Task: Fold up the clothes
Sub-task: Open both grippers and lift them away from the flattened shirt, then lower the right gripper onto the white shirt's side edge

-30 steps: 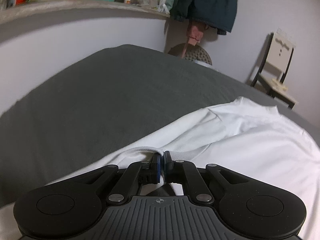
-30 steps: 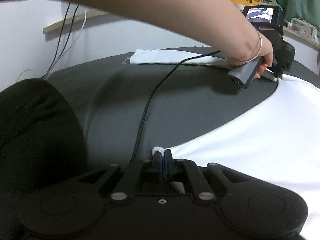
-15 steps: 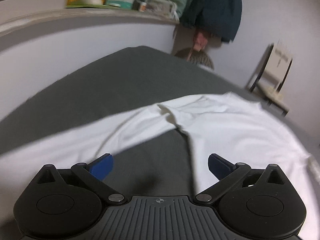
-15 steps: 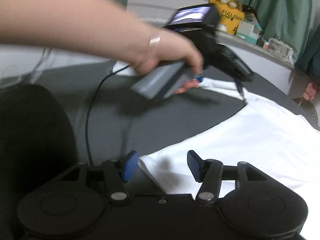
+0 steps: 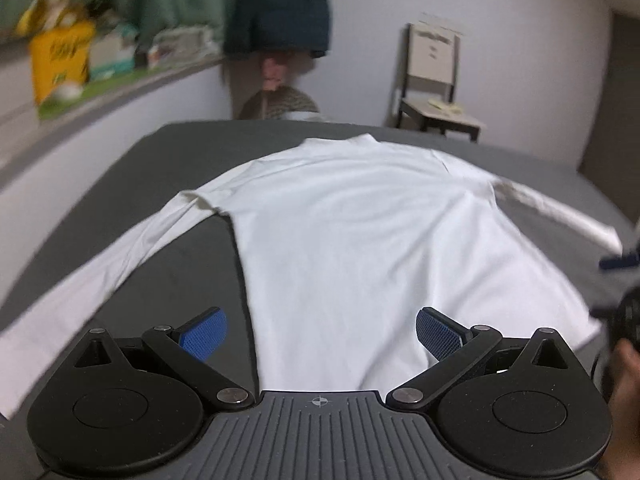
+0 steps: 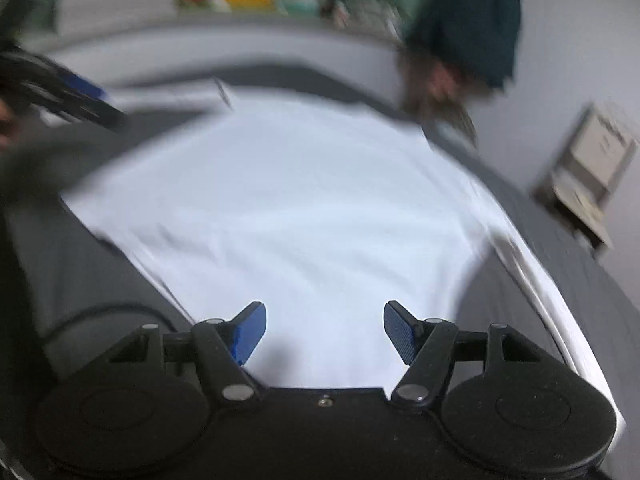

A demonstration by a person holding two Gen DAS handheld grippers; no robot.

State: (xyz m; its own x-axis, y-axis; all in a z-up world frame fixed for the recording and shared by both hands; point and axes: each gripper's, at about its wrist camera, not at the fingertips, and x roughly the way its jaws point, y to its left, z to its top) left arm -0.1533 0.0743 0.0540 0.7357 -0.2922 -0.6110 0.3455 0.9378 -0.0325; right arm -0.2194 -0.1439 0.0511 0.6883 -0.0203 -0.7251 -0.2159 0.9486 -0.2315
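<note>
A white long-sleeved shirt (image 5: 352, 224) lies spread flat on the dark grey bed (image 5: 176, 280), its sleeves stretched out to both sides. My left gripper (image 5: 322, 336) hovers above the shirt's near hem, jaws wide open with nothing between the blue pads. In the blurred right wrist view the same shirt (image 6: 296, 208) fills the middle. My right gripper (image 6: 324, 334) hangs over its near edge, jaws apart and still opening, nothing between them. The right gripper's tip (image 5: 618, 264) shows at the right edge of the left wrist view, and the left gripper's fingers (image 6: 76, 98) at the upper left of the right wrist view.
A ledge (image 5: 104, 84) along the wall behind the bed carries a yellow box (image 5: 60, 64) and packets. A dark jacket (image 5: 280, 8) and green cloth hang above it. A wooden chair (image 5: 436, 92) stands against the far wall, a round woven thing (image 5: 280, 104) beside the bed.
Both grippers were shut on the shirt's edge a second ago; they have let go and opened. Both have pulled back, risen and swung so the whole shirt shows.
</note>
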